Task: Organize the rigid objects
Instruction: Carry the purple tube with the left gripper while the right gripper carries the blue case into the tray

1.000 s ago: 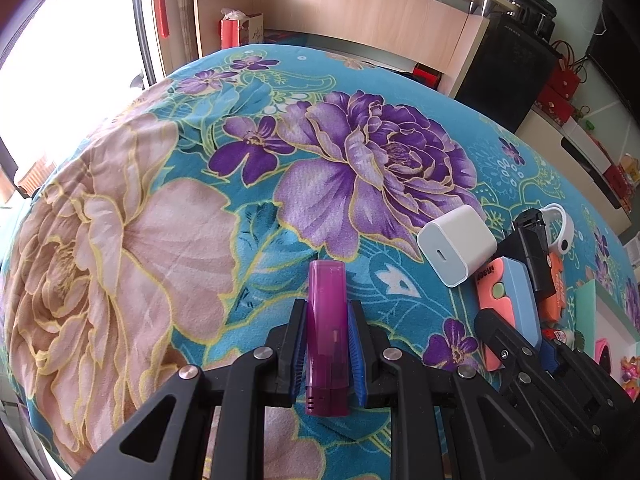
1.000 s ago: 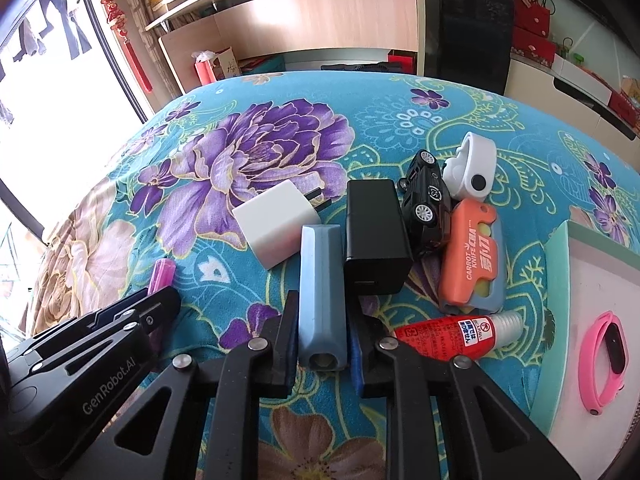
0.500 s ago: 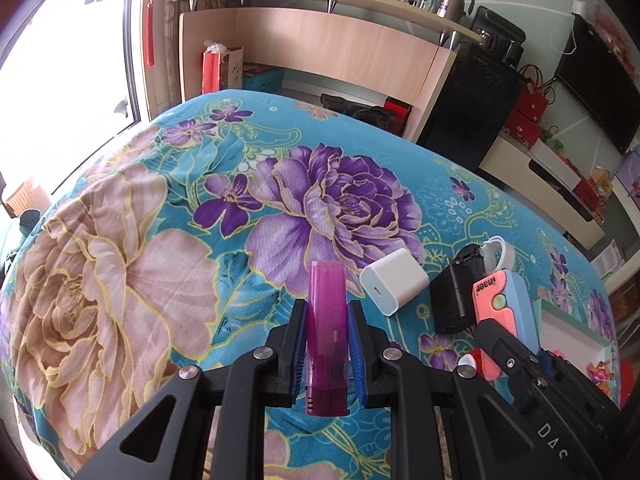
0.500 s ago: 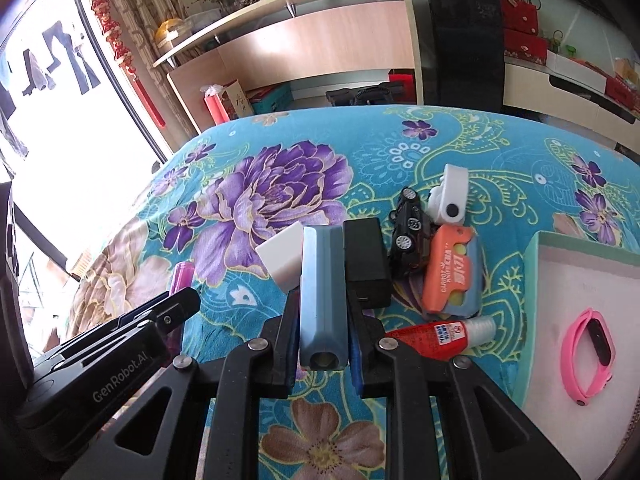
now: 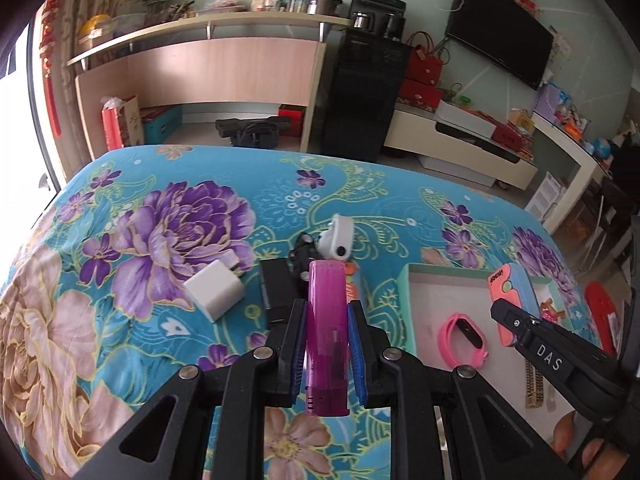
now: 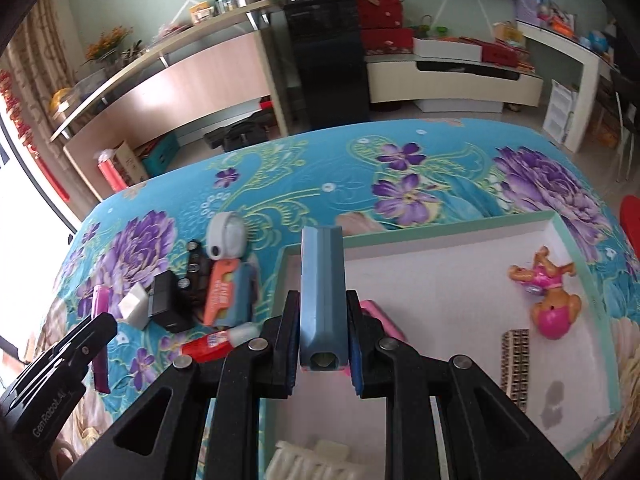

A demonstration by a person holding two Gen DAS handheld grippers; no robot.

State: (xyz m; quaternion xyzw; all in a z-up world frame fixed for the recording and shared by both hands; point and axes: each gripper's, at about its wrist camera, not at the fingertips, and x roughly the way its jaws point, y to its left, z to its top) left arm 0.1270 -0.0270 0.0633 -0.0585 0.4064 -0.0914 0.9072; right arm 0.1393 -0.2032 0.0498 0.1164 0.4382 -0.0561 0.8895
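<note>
**Both claws loaded, tray rim below**

My right claw (image 6: 323, 354) is clamped on a blue bar (image 6: 321, 292) that juts over the tray (image 6: 440, 236), crossing its near-left rim. Beyond the bar the white floor lies bare up to the far wall; a toy dog (image 6: 550, 300) sits at the right.

My left claw (image 5: 326, 350) pinches a purple lighter (image 5: 326, 328), pointing down over the flowered cloth (image 5: 120, 320). Ahead are a white charger (image 5: 216, 292) and a black box (image 5: 276, 292); the tray lies to its right.
</note>
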